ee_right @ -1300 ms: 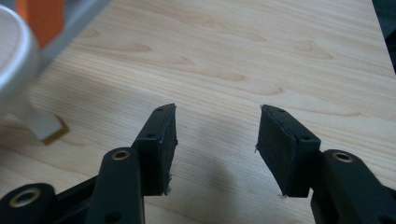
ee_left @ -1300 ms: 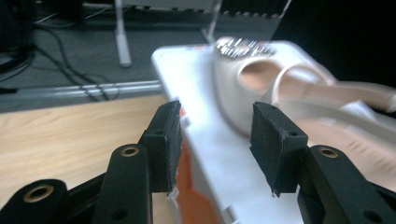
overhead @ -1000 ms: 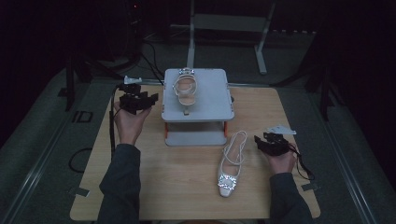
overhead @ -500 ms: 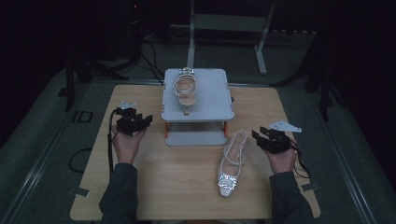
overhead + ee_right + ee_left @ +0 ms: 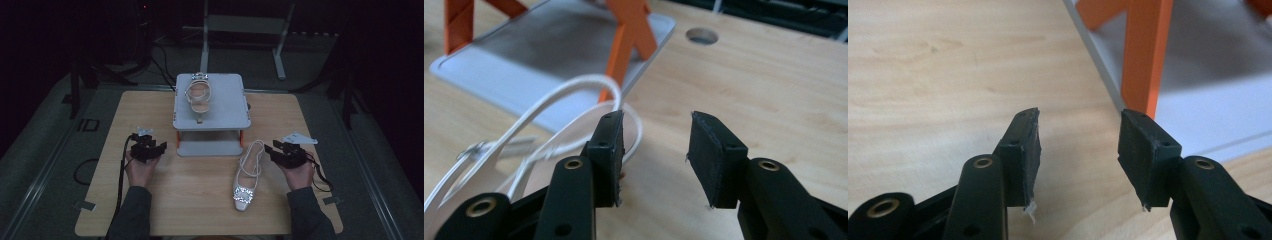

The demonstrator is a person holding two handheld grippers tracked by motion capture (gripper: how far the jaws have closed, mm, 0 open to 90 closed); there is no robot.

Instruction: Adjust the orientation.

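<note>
One shoe [image 5: 199, 93] sits on the stand [image 5: 230, 117]; the second [image 5: 246, 176] lies on the table (untouched), both my grippers [image 5: 161, 147] [image 5: 268, 148] spread, empty.

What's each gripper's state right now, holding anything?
Left gripper: open, nothing between the jaws.
Right gripper: open, empty; white shoe strap lies beside one jaw, not gripped.

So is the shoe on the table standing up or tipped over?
Standing flat. The white shoe rests sole-down on the table, sparkly buckle facing up, beside the right gripper.
</note>
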